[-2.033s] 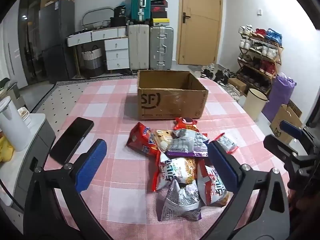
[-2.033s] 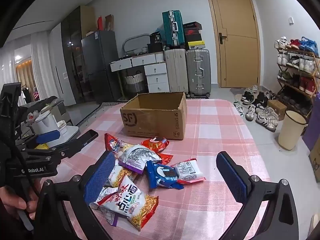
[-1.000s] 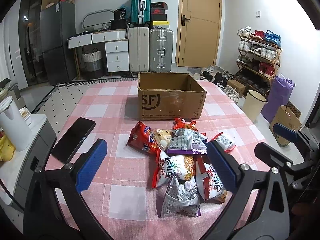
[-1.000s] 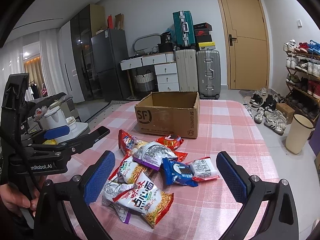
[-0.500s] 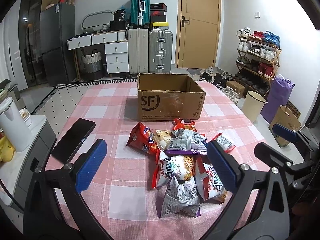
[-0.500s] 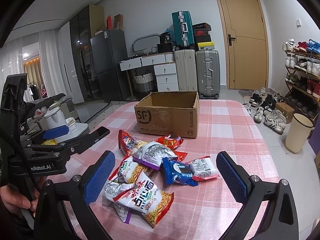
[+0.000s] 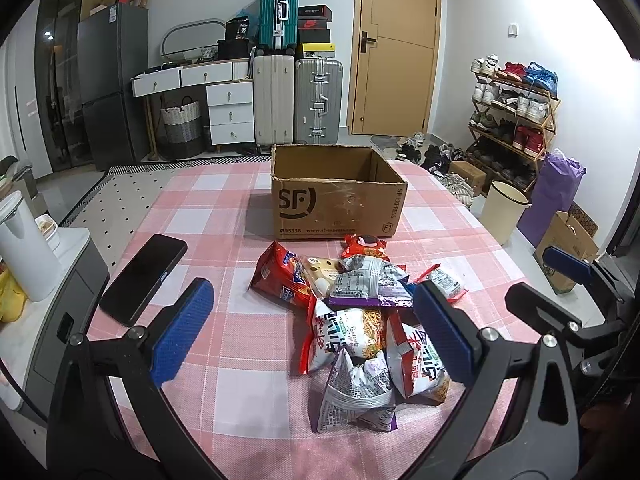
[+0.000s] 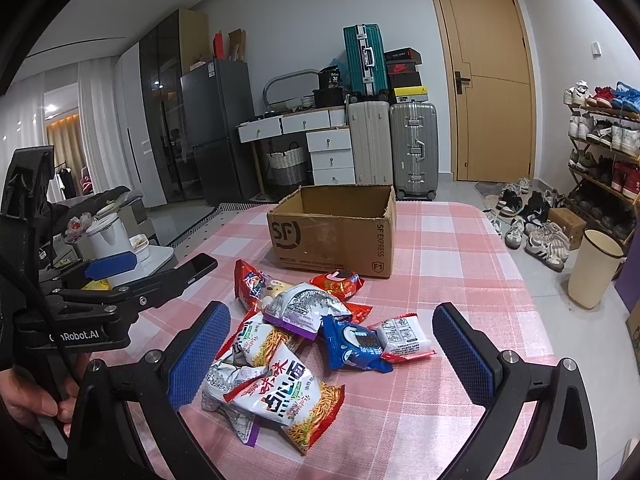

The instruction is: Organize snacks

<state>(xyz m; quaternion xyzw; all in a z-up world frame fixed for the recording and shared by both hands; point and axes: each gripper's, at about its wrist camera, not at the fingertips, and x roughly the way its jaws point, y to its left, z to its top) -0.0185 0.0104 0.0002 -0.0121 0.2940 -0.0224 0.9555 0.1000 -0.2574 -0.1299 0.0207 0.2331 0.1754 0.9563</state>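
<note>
Left wrist view: left hand-held gripper (image 7: pixel 312 334) spread wide, holding nothing, above snack pile (image 7: pixel 356 320) at tabletop (image 7: pixel 200 208) center. Cardboard box (image 7: pixel 336 196) at 12 o'clock of pile, phone (image 7: pixel 144 280) at 9. Right hand-held gripper (image 8: pixel 330 356) also released, over same pile.

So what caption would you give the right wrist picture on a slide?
Open right tongs hover over a pile of snack packets before an SF Express cardboard box on a pink checked tablecloth.
</note>
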